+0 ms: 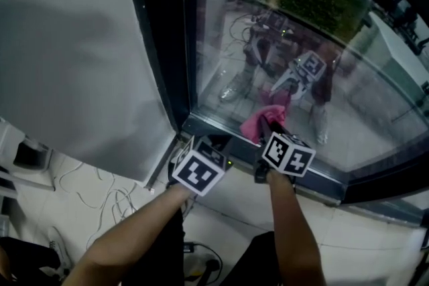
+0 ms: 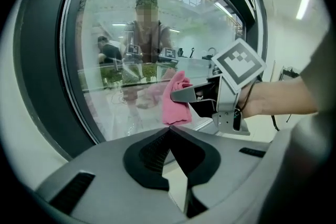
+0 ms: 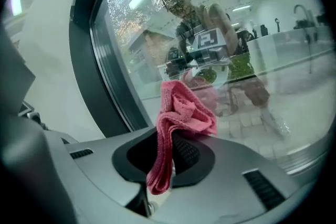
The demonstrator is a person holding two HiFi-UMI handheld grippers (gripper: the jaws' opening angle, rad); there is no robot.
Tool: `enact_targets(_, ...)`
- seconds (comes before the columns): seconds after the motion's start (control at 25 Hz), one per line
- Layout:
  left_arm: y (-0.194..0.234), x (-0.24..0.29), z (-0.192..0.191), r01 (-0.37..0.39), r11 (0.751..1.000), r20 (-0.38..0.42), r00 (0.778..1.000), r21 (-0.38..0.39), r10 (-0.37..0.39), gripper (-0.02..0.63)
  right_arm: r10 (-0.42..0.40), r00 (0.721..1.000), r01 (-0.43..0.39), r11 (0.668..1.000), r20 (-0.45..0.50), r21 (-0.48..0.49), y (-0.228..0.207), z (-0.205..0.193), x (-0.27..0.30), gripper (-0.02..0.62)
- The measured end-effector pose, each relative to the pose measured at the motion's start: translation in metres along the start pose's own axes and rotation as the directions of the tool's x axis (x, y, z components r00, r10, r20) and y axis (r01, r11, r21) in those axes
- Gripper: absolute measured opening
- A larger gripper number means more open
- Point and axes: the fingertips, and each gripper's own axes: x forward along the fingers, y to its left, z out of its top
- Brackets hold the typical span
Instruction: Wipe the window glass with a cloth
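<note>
Clamped on the pink cloth with the right gripper; bunched low at the left of the window glass, close against the pane; jaws together on nothing at the left gripper, just beside; seemingly early; hazy almost everywhere, so nearly all wiping left.

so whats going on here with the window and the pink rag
A person is cleaning the window glass with a handheld gripper in each hand. The right gripper is shut on a bunched pink cloth, held up near the bottom of the pane, just above the dark frame. Whether the cloth touches the glass isn't clear. The left gripper is shut and empty, held beside it.
</note>
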Motion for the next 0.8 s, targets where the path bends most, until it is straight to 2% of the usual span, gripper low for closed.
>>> enact_targets(0.4, -0.004, -0.02, 0.047, -0.002, 0.997, 0.08, 0.997, 0.08, -0.004, 0.0, 0.042, 0.994, -0.04, 0.999, 0.105, -0.026, 0.035, 0.067, -0.031, 0.055)
enact_targets(0.8, -0.019, -0.027, 0.086, 0.023, 0.993, 0.134, 0.99, 0.112, -0.038, 0.0, 0.073, 0.979, -0.045, 0.988, 0.193, -0.146, 0.059, 0.129, -0.062, 0.055)
